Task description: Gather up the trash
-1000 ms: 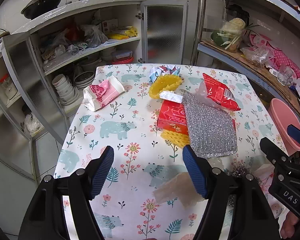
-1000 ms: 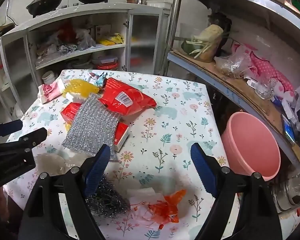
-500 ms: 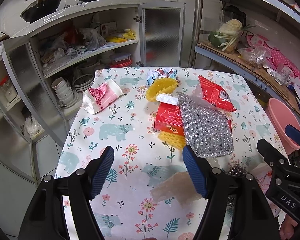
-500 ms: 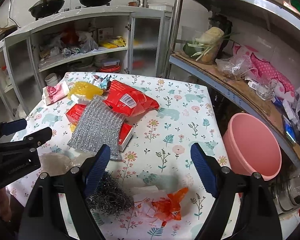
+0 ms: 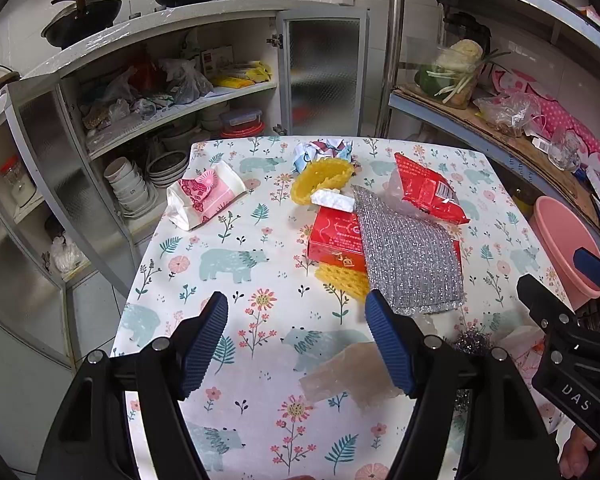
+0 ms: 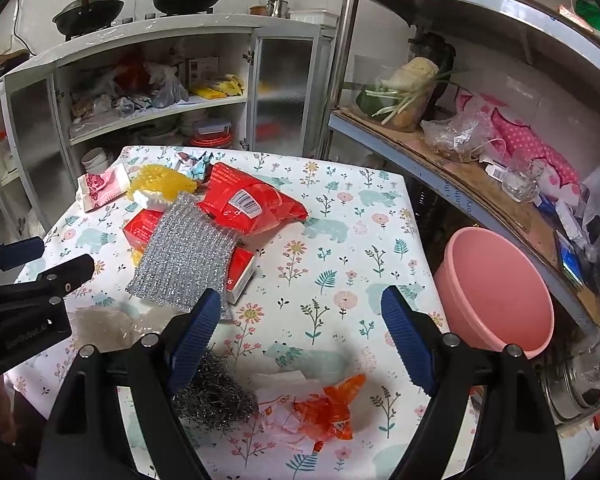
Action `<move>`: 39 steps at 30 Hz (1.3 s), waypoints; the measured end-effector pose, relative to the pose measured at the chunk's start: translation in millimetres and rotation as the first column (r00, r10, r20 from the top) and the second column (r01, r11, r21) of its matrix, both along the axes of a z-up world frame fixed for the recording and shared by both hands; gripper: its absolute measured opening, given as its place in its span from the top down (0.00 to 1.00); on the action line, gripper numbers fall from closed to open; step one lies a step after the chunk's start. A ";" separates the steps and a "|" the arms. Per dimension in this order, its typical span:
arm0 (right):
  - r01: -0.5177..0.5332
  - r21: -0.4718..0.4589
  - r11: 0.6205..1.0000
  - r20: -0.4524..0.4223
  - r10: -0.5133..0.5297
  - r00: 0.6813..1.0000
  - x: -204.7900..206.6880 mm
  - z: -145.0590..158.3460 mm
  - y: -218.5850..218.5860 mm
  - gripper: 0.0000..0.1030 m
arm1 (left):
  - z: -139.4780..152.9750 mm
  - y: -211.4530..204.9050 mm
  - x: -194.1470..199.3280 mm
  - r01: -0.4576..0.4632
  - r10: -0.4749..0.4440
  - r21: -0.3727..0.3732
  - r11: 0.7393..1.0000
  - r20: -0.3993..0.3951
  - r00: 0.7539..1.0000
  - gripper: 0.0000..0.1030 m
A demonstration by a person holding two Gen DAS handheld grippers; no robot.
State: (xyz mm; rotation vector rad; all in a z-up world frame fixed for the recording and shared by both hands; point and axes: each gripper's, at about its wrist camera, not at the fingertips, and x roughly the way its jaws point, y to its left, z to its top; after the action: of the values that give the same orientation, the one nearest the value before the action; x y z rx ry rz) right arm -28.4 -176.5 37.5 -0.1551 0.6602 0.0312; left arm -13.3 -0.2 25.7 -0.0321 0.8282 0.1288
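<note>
Now both tongs [image 5: 296, 340] [image 6: 300, 336] hover slightly higher, still empty.

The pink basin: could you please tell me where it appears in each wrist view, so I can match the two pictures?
Left wrist view: the pink basin sits at the far right edge, beyond the table's right side, partly hidden by the right claw.
Right wrist view: the basin is right of centre, beside the table edge, under the shelf.
Shared landmark: the silver mesh cloth on the red box.

Floral bear-print tablecloth [image 5: 228, 248], silver mesh cloth [image 5: 408, 256], pink basin [image 6: 496, 292], red box [image 5: 336, 236]
</note>
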 end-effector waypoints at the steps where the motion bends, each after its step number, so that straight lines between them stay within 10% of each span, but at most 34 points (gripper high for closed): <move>1: -0.001 -0.001 1.000 0.001 0.001 1.000 -0.7 -0.2 0.4 0.20 | 0.3 -0.2 -0.4 0.000 0.000 0.000 1.000 0.000 1.000 0.32; 39: -0.032 0.015 0.999 0.005 0.031 0.999 -3.9 2.6 2.2 0.20 | -0.3 -1.9 -1.6 0.003 -0.003 -0.005 1.000 -0.002 1.000 0.32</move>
State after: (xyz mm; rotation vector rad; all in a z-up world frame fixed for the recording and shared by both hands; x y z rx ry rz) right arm -32.3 -174.4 40.1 -0.1509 0.6525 0.0661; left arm -14.9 -2.1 25.4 -0.0351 0.8303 0.1242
